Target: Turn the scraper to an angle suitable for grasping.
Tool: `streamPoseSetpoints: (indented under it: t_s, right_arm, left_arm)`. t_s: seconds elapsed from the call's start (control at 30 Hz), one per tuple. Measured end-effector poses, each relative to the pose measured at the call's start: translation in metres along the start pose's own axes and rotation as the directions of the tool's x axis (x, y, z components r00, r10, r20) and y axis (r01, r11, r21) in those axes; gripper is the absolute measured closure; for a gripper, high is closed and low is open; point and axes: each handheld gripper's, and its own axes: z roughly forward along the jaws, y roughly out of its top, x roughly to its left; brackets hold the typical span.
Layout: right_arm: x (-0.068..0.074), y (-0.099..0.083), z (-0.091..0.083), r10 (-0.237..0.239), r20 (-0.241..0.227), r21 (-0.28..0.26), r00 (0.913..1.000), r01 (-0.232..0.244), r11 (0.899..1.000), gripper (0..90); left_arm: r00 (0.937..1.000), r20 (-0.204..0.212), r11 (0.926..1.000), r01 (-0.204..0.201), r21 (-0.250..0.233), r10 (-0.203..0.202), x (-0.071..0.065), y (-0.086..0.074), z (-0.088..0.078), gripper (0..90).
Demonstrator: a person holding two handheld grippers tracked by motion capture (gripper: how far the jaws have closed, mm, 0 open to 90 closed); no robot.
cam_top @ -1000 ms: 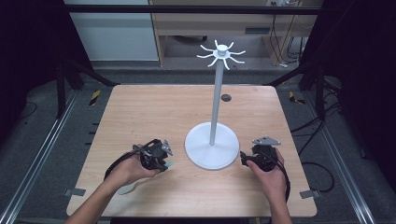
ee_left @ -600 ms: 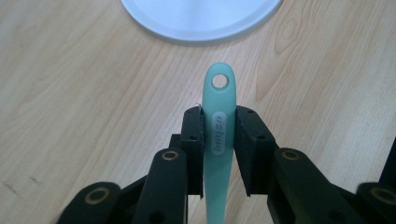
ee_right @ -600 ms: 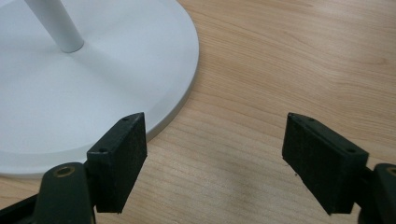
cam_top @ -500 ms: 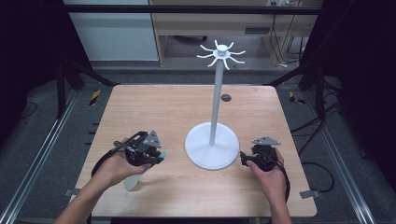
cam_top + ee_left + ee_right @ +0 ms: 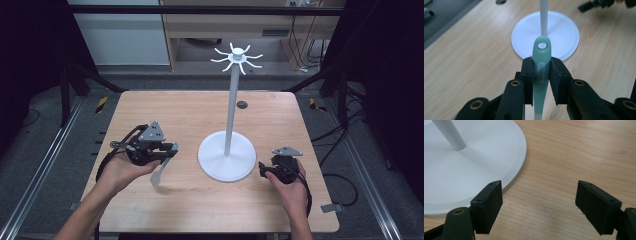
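Mint utensil's lower end cut off below left tool

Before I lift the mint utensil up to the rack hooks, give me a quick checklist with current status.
1. Left gripper clamped on the utensil handle: ok.
2. Hanging hole at the handle end clear of the jaws: ok.
3. Utensil off the table, its lower end hanging free: ok.
4. Rack upright, with empty hooks at its top: ok.
5. Right gripper open, empty, beside the rack base: ok.
6. Hole fits a hook: cannot tell.
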Motion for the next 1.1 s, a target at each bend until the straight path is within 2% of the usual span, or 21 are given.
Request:
streamPoseSetpoints:
  t_s: [0.27, 0.5, 0.7, 0.87, 1.1]
  right_arm:
    - [-0.001, 0.000, -0.001, 0.001, 0.004, -0.003, 1.0000, -0.001, 1.000, 22.0]
    - [-0.001, 0.000, -0.001, 0.004, 0.010, -0.006, 0.9999, -0.004, 1.000, 20.8]
    - [-0.003, -0.001, -0.002, 0.021, 0.022, -0.014, 0.9995, -0.021, 1.000, 18.2]
    - [-0.002, -0.002, -0.003, 0.023, 0.022, -0.013, 0.9995, -0.023, 1.000, 17.7]
    - [-0.001, -0.002, -0.001, 0.021, 0.030, -0.007, 0.9993, -0.021, 1.000, 17.5]
  left_arm:
    - [0.9993, -0.036, 0.9942, 0.007, -0.107, -0.011, -0.005, 0.027, -0.011, 73.9]
    - [0.9989, -0.048, 0.9869, -0.009, -0.161, 0.001, -0.008, 0.053, -0.016, 73.9]
    - [0.9983, -0.057, 0.9801, -0.008, -0.199, -0.003, -0.010, 0.071, -0.019, 74.0]
    - [0.9978, -0.066, 0.9749, -0.026, -0.221, 0.012, -0.016, 0.085, -0.024, 73.9]
    - [0.9977, -0.067, 0.9686, -0.026, -0.247, 0.010, -0.018, 0.096, -0.028, 74.0]
